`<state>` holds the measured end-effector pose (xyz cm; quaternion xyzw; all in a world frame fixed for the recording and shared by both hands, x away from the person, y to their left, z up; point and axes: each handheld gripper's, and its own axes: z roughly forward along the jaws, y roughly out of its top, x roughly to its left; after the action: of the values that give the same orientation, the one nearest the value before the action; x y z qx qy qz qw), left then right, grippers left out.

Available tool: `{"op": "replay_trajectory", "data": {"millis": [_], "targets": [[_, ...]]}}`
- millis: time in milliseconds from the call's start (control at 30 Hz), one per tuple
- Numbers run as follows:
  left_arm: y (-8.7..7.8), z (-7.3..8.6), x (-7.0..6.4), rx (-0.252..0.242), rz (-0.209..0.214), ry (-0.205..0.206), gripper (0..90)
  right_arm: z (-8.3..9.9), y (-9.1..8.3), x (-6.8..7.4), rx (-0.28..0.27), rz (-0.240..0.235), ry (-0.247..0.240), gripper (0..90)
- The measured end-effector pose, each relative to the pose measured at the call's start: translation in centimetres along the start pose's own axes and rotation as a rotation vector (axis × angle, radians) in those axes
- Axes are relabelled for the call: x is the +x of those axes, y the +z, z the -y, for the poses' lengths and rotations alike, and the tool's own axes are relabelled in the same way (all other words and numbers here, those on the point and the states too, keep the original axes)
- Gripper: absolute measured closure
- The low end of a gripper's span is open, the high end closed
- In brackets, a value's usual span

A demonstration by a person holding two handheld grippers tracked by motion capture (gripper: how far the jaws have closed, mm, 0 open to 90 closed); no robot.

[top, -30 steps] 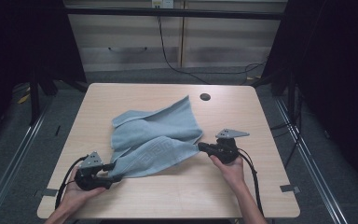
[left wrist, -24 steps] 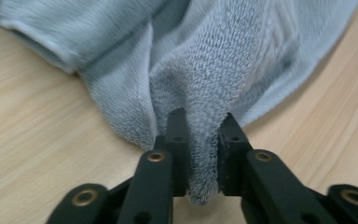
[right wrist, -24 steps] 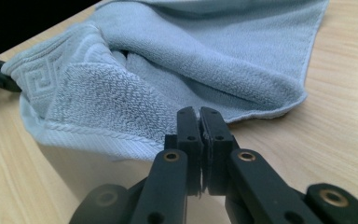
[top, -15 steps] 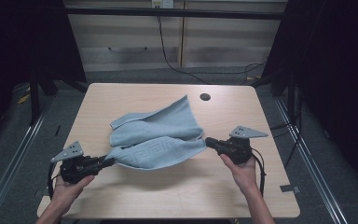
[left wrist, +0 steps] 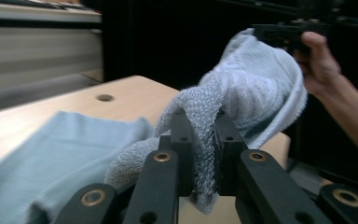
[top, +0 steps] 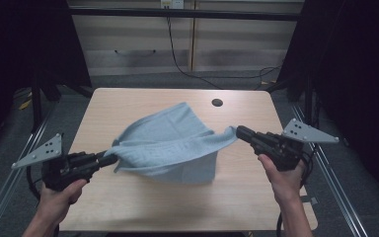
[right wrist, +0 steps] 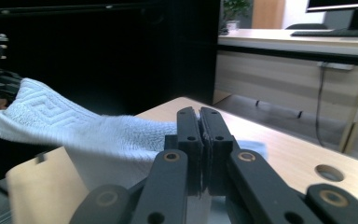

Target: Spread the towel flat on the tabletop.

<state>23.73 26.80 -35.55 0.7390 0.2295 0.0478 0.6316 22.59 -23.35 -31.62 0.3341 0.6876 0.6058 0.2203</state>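
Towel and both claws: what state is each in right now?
Towel: stretched between the claws, near edge lifted, far part on the table.
Left claw: shut on a towel corner.
Right claw: shut on the opposite corner.

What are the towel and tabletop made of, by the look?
Towel: pale blue terry cotton, probably; looped pile and a woven key pattern show up close, and it sags limply between left claw and right claw. Table: light wood-grain laminate, likely; smooth matt surface.
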Motion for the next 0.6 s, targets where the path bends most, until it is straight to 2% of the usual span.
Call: {"op": "replay_trajectory", "data": {"millis": [33, 67, 133, 167, 233, 300, 333, 367, 400, 433, 467, 533, 567, 600], "targets": [[-0.1, 0.9, -0.4, 0.023, 0.009, -0.005, 81.5, 0.5, -0.3, 0.5, 0.023, 0.002, -0.003, 87.6], [-0.3, 2.1, -0.8, 0.068, 0.027, -0.007, 81.4, 1.3, -0.6, 1.0, 0.054, 0.001, -0.011, 87.5], [-0.4, 4.0, -1.5, 0.113, 0.042, -0.034, 81.1, 3.2, -1.3, 2.1, 0.116, -0.006, -0.02, 87.5], [-0.5, 5.1, -1.7, 0.145, 0.071, -0.039, 80.2, 4.4, -1.6, 2.7, 0.148, -0.02, -0.012, 87.2], [-0.6, 7.0, -2.1, 0.195, 0.095, -0.043, 76.2, 6.6, -2.2, 3.6, 0.215, -0.046, -0.006, 85.2], [-0.8, 8.4, -1.9, 0.226, 0.117, -0.06, 68.0, 8.7, -2.3, 4.2, 0.272, -0.084, 0.037, 79.1], [-1.0, 8.7, -1.7, 0.221, 0.114, -0.079, 65.5, 9.6, -2.3, 4.6, 0.316, -0.076, 0.038, 78.8], [-1.3, 8.8, -1.3, 0.214, 0.108, -0.084, 62.7, 10.1, -2.2, 4.7, 0.325, -0.086, 0.029, 78.1], [-1.5, 8.8, -1.0, 0.197, 0.091, -0.087, 60.0, 10.3, -2.1, 4.7, 0.321, -0.094, 0.043, 75.5], [-1.7, 8.7, -0.5, 0.182, 0.05, -0.093, 58.5, 10.3, -2.0, 4.5, 0.315, -0.097, 0.049, 73.5], [-1.7, 8.6, -0.1, 0.182, 0.031, -0.092, 57.8, 10.2, -1.6, 4.2, 0.301, -0.099, 0.052, 72.9], [-1.3, 8.3, 1.2, 0.185, -0.015, -0.114, 56.6, 10.0, -0.4, 3.5, 0.29, -0.102, 0.053, 71.1], [-0.9, 8.3, 1.7, 0.191, -0.029, -0.116, 55.3, 10.1, 0.2, 3.1, 0.291, -0.104, 0.061, 70.3], [-0.1, 8.2, 2.4, 0.22, -0.044, -0.098, 54.6, 10.3, 1.3, 2.6, 0.3, -0.108, 0.068, 70.0]]}}
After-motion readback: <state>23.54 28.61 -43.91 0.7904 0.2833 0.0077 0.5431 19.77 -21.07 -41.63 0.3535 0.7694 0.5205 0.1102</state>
